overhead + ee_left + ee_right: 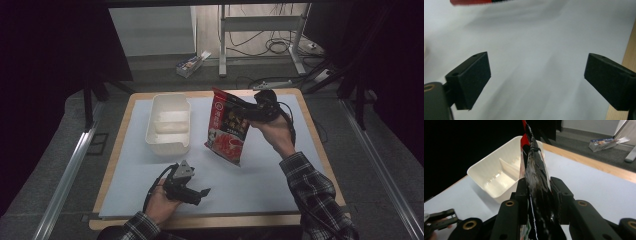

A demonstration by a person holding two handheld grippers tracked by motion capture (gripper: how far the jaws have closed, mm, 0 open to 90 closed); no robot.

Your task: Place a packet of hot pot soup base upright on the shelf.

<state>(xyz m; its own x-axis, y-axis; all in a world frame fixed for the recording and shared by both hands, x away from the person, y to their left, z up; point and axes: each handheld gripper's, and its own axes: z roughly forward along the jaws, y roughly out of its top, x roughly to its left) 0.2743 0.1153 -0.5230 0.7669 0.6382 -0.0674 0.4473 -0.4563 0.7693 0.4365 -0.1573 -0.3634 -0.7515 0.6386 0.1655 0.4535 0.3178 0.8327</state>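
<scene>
Right claw (248, 111) was clamped on the upper edge of a glossy red-and-black foil snack bag (227, 127), which hung clear of the counter (260, 175), just right of the cream plastic two-compartment bin (169, 125). In the right gripper view the jaws pinched the bag (536, 182) edge-on, w/ the bin (496, 180) below and to the left. Left claw (200, 192) sat low near the front of the counter, jaws spread wide, nothing between them; in the left gripper view its pads (471, 77) stood well apart over the pale grey mat (536, 50), a strip of red bag (471, 2) at the top edge.

Step looked like carrying the bag over to the bin. To do it well, prob.: keep the pinch firm, since slick foil could slip; swing left until the bag's bottom corner was over a compartment, not the rim or divider; lower before letting go, so it wouldn't tip out. The bag looked about as long as the bin, so laying it lengthwise seemed safest. Left claw was free to steady the light bin if it shifted.
</scene>
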